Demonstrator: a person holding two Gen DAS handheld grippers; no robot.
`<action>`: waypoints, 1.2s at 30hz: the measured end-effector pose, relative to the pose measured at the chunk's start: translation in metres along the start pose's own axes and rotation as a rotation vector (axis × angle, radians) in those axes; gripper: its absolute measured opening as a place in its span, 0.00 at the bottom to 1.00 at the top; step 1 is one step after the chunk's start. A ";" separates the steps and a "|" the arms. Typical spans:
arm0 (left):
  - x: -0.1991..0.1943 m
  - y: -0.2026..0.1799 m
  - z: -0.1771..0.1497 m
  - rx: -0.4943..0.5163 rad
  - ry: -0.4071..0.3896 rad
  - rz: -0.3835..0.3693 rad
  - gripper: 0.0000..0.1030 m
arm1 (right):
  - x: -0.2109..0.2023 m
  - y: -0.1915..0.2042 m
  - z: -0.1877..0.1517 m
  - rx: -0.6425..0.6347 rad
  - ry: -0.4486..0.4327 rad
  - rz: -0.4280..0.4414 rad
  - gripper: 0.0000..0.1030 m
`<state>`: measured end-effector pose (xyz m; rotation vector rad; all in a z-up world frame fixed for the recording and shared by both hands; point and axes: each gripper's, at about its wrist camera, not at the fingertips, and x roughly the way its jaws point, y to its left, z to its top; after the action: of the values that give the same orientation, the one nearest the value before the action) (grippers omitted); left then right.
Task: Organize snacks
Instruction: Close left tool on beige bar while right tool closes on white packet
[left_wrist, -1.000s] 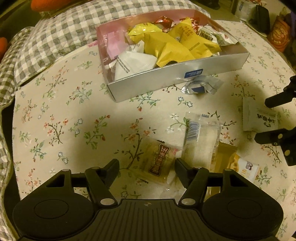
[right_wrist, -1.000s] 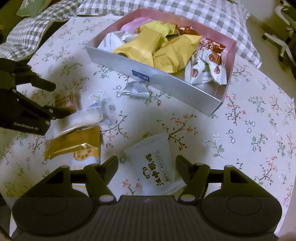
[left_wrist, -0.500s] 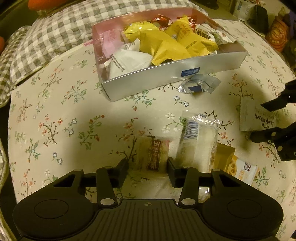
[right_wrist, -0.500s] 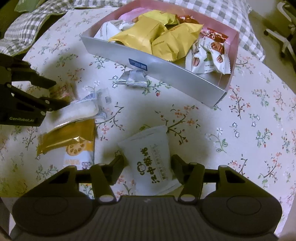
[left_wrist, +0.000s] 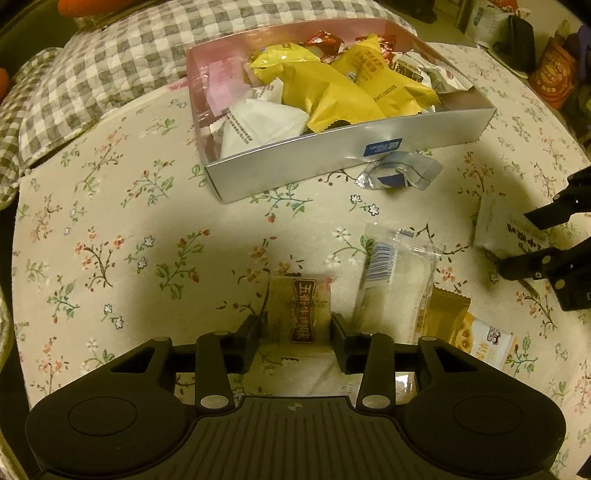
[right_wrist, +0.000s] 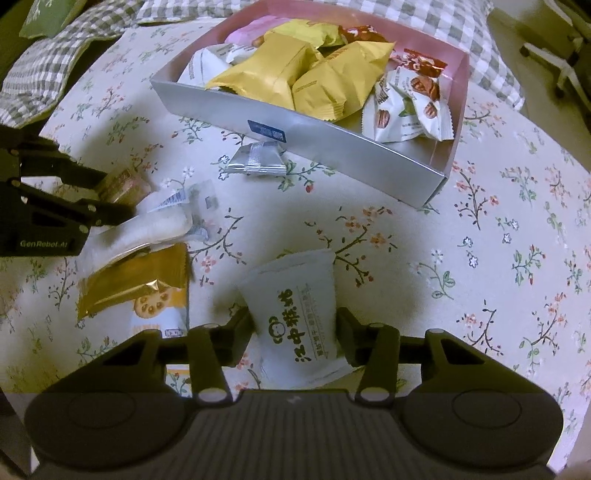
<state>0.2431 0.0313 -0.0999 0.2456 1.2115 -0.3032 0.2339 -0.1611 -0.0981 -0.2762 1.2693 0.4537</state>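
A silver-walled box (left_wrist: 332, 162) with a pink interior is seen on a floral cloth (left_wrist: 129, 258), filled with yellow, white and red snack packets. A small silver packet (left_wrist: 400, 171) lies on the cloth just beside the box's front wall.

The left gripper (left_wrist: 298, 328) is pointed steeply down at a small translucent packet with a brown label (left_wrist: 300, 314) — the packet sits between the fingers, and both pads appear pressed against its edges, so it is held in a narrow grip. Just beside it a clear-wrapped white snack with a barcode (left_wrist: 393, 288) is laid partly over a gold biscuit packet (left_wrist: 448, 314).

The right gripper (right_wrist: 293, 334) is lowered over a white packet printed with green characters (right_wrist: 295, 314). Its jaws are closing at this moment, with the packet between them, and the fingers are seen against the packet's two sides. This packet lies on the cloth well apart from the box and near the gold biscuit packet.

A grey checked quilt (left_wrist: 110, 66) is seen behind the box — nothing on it can be made out clearly.
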 end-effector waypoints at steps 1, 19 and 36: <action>0.000 0.000 0.000 -0.003 -0.001 -0.001 0.41 | 0.000 -0.001 0.000 0.008 0.001 0.003 0.41; 0.001 -0.008 0.001 0.026 -0.046 0.033 0.40 | 0.001 -0.003 0.002 0.048 -0.009 0.006 0.41; 0.000 -0.001 0.003 0.005 -0.028 0.041 0.31 | -0.006 -0.012 0.004 0.145 -0.010 0.062 0.40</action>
<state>0.2453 0.0298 -0.0990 0.2697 1.1769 -0.2733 0.2411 -0.1708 -0.0914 -0.1127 1.2968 0.4127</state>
